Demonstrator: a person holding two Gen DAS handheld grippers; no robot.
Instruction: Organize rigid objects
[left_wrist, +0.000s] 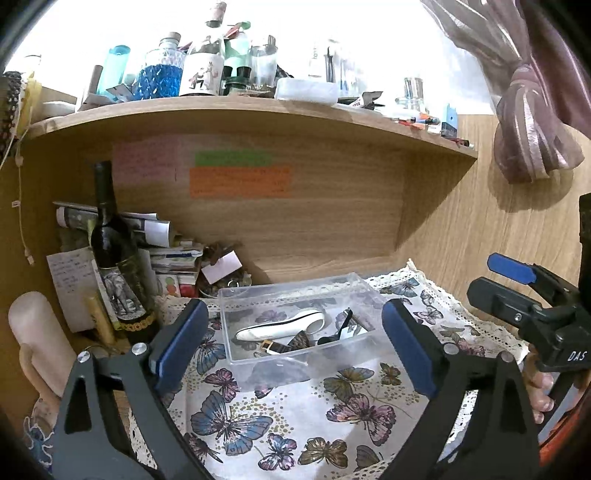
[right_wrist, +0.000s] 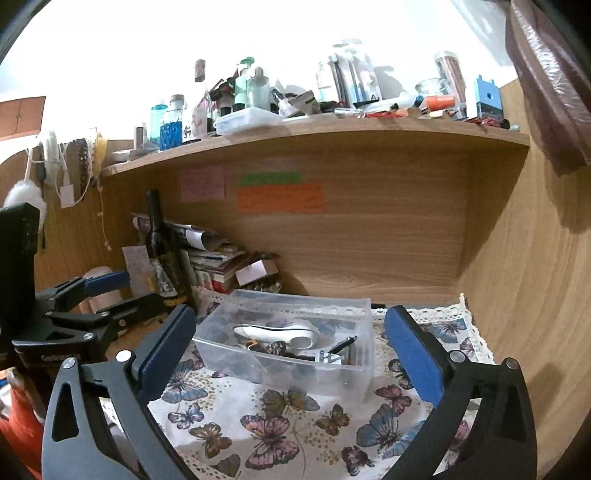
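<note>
A clear plastic box (left_wrist: 236, 295) stands on the butterfly cloth (left_wrist: 288, 417). It also shows in the right wrist view (right_wrist: 364, 325). Inside lie a white shoe-shaped object (left_wrist: 280, 325), a brown patterned strap (left_wrist: 295, 341) and a black clip (left_wrist: 341, 325). In the right wrist view the white object (right_wrist: 277, 332) and a black pen (right_wrist: 341, 345) lie in the box. My left gripper (left_wrist: 295, 339) is open and empty, its fingers to either side of the box. My right gripper (right_wrist: 291, 350) is open and empty, a little in front of the box.
A dark wine bottle (left_wrist: 114, 254) stands left of the box beside stacked papers (left_wrist: 162, 254) and a pale candle (left_wrist: 33, 332). A wooden shelf (left_wrist: 258, 110) above carries several bottles and jars. Wooden walls close the back and right. The right gripper (left_wrist: 535, 295) shows at the right edge.
</note>
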